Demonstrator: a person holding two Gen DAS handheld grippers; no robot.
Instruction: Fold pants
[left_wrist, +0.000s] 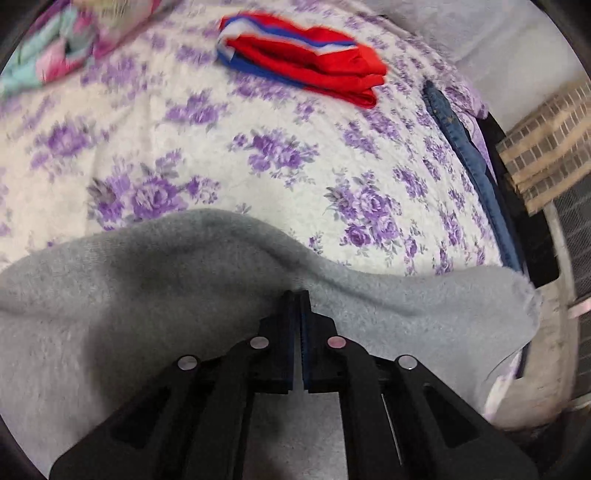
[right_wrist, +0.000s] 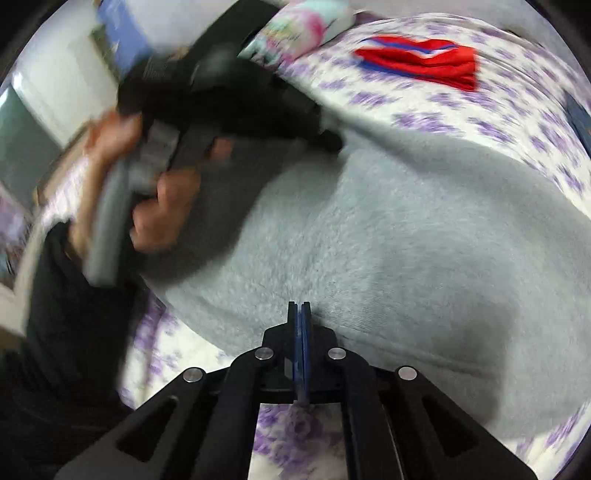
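Pants (left_wrist: 147, 280) on bedspread (left_wrist: 229, 122)

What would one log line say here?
left gripper: shut on pants | right gripper: shut on pants | bed

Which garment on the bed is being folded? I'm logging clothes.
The grey pants: both tongs are shut on its edge. The red garment and the jeans lie apart, untouched.

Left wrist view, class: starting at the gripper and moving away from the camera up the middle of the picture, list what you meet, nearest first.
left gripper → grey pants → purple floral bedspread → folded red garment
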